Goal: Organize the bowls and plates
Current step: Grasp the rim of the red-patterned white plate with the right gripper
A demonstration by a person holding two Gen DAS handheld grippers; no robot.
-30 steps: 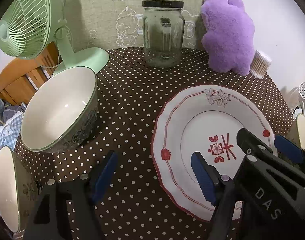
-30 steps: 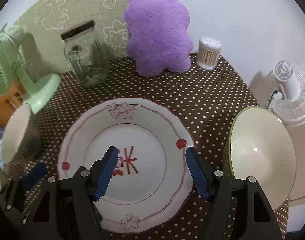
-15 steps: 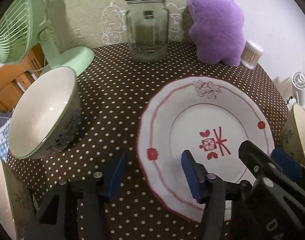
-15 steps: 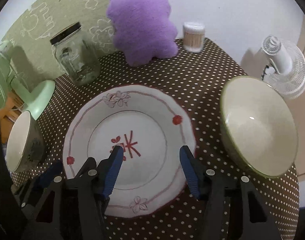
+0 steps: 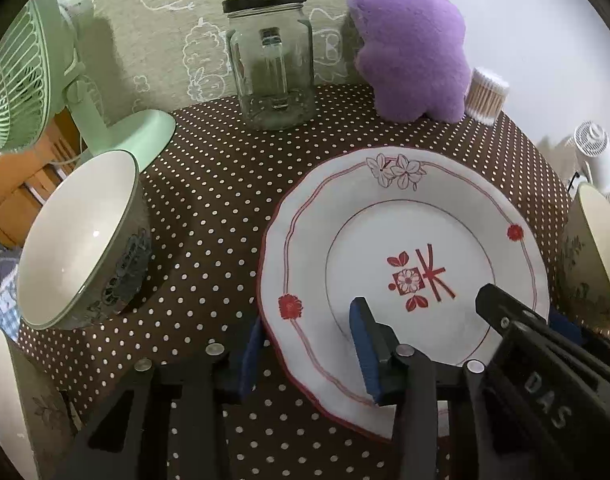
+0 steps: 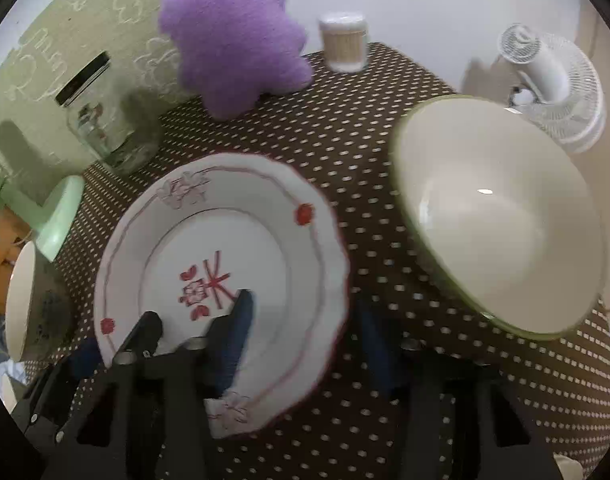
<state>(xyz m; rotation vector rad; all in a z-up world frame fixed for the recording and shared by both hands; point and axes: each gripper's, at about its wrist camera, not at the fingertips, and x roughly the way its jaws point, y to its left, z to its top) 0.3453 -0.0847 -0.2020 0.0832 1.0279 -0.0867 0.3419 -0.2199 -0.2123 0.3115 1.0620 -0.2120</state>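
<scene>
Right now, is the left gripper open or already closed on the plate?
Open. The left gripper straddles the plate rim, one blue finger above the plate and the other outside it, with a wide gap between.

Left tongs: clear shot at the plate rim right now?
Probably yes. The left tongs are open and straddle the near rim of the plate, one finger outside, one over the plate; nothing sits between them.
</scene>
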